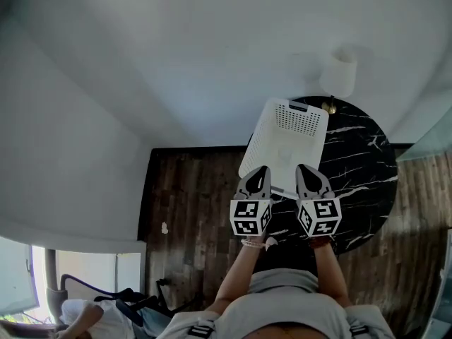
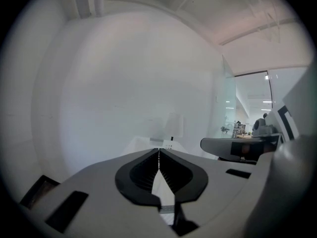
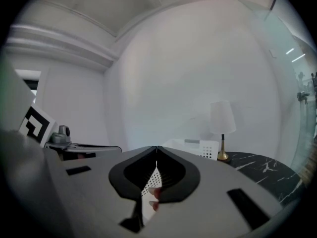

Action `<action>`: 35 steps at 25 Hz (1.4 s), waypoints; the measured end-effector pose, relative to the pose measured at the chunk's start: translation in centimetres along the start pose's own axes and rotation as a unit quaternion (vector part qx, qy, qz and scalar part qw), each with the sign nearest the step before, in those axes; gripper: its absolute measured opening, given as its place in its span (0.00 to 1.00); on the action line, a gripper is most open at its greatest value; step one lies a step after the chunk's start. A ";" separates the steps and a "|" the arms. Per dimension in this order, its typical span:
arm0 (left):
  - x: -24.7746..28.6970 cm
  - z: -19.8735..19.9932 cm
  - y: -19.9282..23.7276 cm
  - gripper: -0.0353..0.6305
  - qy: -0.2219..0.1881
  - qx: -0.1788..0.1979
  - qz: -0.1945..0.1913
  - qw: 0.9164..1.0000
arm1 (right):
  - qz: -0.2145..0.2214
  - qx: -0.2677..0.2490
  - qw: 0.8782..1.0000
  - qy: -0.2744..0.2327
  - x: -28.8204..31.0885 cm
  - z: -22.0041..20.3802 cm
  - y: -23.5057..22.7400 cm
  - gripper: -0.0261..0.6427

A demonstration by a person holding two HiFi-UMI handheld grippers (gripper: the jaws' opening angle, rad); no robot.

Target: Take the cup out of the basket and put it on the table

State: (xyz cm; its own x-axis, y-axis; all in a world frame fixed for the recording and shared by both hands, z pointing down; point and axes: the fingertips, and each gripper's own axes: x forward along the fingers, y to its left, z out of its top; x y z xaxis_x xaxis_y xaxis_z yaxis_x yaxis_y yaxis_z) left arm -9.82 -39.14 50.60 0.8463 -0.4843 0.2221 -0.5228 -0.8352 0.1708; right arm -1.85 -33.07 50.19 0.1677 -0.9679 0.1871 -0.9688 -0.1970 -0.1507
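1. I cannot make out the cup in any view. The inside of the basket (image 1: 281, 152) is washed out to plain white from the head view, and both gripper views see it only from the side.
2. The basket is white and rectangular, with a perforated far wall. It stands on the left part of the round black marble table (image 1: 364, 171).
3. My left gripper (image 1: 263, 170) is clenched. In its own view the jaw tips meet (image 2: 158, 150) with nothing between them, and the pale basket (image 2: 143, 144) lies ahead beyond them.
4. My right gripper (image 1: 302, 168) is clenched too, tips together (image 3: 156, 148) and gripping nothing. Through the slit lower down I see perforated white wall and two small pinkish spots I cannot identify.
5. From the head view the two grippers sit side by side, left of one another and just apart, tips over the basket's near edge. From there I cannot tell whether they touch it.
6. A white-shaded lamp (image 1: 339, 73) on a brass foot stands at the far edge of the table, just beyond the basket's far right corner. It also shows in the right gripper view (image 3: 221, 117).
7. Dark wooden floor (image 1: 191, 203) lies left of the table, and a white wall (image 1: 176, 48) rises beyond it.
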 end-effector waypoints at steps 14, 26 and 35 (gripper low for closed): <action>-0.1 0.7 -3.8 0.06 -0.002 0.002 0.012 1.000 | -0.004 0.002 1.000 -0.001 -3.4 1.3 -3.6 0.06; 3.1 1.9 -1.5 0.06 0.005 0.016 -0.026 1.000 | -0.043 0.008 0.999 -0.002 0.3 1.4 -4.7 0.06; 7.2 1.8 1.7 0.06 0.032 0.022 -0.091 0.995 | -0.083 0.008 0.996 0.021 5.9 0.5 -3.6 0.05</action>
State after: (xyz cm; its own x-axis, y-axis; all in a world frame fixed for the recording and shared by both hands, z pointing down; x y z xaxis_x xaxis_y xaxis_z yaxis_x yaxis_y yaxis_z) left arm -4.44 -44.56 50.77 0.9172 -0.3085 0.2520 -0.3561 -0.9185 0.1718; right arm 2.69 -38.17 51.31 0.3174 -0.9145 0.2509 -0.9252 -0.3566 -0.1293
